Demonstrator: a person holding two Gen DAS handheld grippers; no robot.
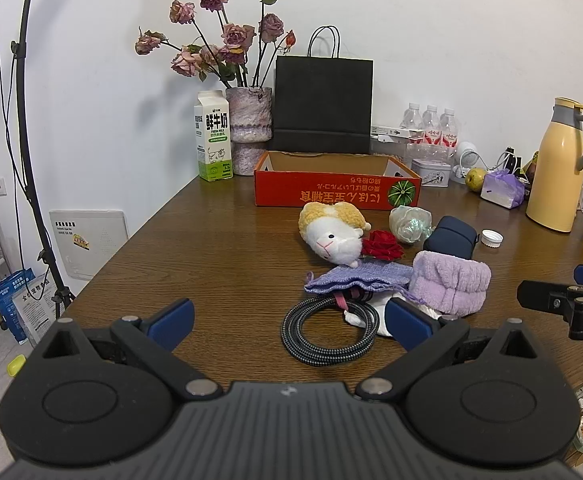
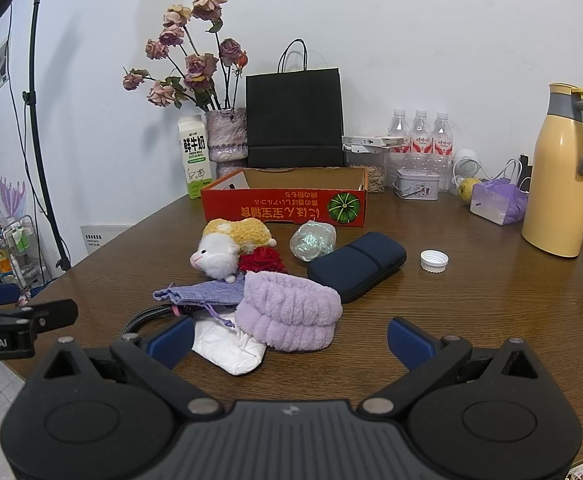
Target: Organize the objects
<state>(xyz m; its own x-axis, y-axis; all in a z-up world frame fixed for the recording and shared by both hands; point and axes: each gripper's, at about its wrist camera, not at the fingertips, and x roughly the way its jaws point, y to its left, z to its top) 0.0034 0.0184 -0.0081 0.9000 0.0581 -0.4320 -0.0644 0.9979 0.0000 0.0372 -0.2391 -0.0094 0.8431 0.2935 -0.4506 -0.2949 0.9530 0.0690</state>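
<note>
Both grippers are spread wide and hold nothing. The left gripper (image 1: 289,322) faces the coiled braided cable (image 1: 330,330), lying flat just ahead between its fingers. The right gripper (image 2: 290,338) faces the lilac towelling headband (image 2: 289,314). The red cardboard box (image 1: 337,192) stands beyond the clutter; its visible interior looks empty.

Milk carton (image 2: 196,158) reads "FRESH MILK"; left claw (image 2: 1,343) "Robot.AI".

Black hand-held gripper (image 1: 289,326), blue pads (image 1: 171,322), seemingly silver rivets.
</note>
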